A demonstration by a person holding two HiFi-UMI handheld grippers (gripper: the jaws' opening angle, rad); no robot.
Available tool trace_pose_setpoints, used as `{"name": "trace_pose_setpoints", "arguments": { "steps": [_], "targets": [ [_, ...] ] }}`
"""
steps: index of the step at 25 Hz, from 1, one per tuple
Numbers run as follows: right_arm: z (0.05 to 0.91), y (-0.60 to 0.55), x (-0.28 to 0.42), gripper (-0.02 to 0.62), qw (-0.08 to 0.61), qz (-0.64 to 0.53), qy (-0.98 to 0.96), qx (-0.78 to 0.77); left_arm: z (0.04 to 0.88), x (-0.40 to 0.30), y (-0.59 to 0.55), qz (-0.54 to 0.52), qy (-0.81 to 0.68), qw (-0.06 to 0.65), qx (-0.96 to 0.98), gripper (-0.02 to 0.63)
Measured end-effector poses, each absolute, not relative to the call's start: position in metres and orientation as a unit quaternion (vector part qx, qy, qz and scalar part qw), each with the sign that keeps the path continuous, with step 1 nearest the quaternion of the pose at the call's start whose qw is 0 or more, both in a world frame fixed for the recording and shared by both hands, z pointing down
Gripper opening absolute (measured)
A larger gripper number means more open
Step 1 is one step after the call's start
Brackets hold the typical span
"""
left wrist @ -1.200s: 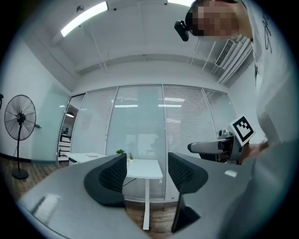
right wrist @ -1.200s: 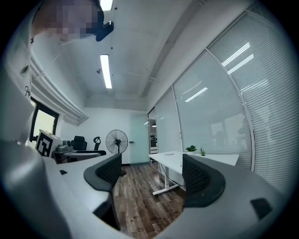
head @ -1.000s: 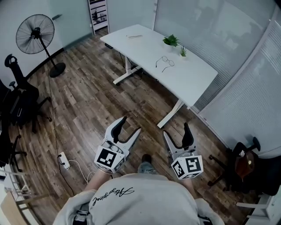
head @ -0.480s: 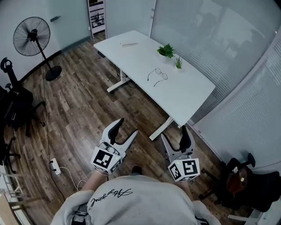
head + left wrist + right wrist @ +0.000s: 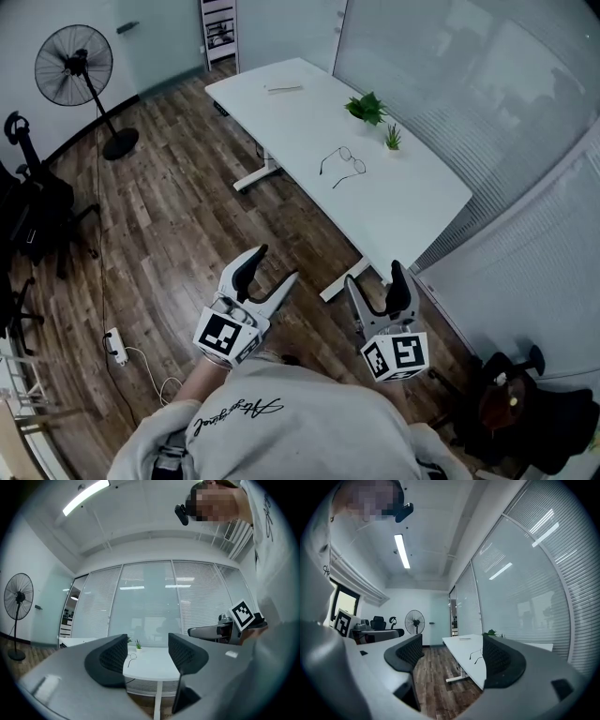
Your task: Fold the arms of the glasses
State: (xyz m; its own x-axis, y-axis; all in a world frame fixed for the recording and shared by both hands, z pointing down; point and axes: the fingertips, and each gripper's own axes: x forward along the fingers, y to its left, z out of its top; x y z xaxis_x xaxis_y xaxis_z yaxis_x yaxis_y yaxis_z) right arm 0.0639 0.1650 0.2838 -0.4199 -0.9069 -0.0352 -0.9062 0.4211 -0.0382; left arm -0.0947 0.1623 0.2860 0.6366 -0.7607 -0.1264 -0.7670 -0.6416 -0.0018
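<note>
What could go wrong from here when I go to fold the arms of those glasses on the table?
The glasses are thin wire, lying on the white table with arms open; the open left tongs and right tongs could slide or bend them. The small potted plant close by might get knocked over.

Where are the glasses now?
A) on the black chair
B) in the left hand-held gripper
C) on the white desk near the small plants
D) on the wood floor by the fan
C: the glasses lie on the white desk, close to the small potted plant.
</note>
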Motion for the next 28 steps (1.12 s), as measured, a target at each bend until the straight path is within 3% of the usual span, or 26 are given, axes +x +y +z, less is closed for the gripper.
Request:
{"name": "trace_pose_setpoints", "arguments": {
  "steps": [28],
  "targets": [
    [0.286,0.129,0.076,0.379,0.026,-0.013,0.841,-0.541,0.300,-0.101,0.131,0.040,0.439,0.022,-0.897,0.261]
  ]
}}
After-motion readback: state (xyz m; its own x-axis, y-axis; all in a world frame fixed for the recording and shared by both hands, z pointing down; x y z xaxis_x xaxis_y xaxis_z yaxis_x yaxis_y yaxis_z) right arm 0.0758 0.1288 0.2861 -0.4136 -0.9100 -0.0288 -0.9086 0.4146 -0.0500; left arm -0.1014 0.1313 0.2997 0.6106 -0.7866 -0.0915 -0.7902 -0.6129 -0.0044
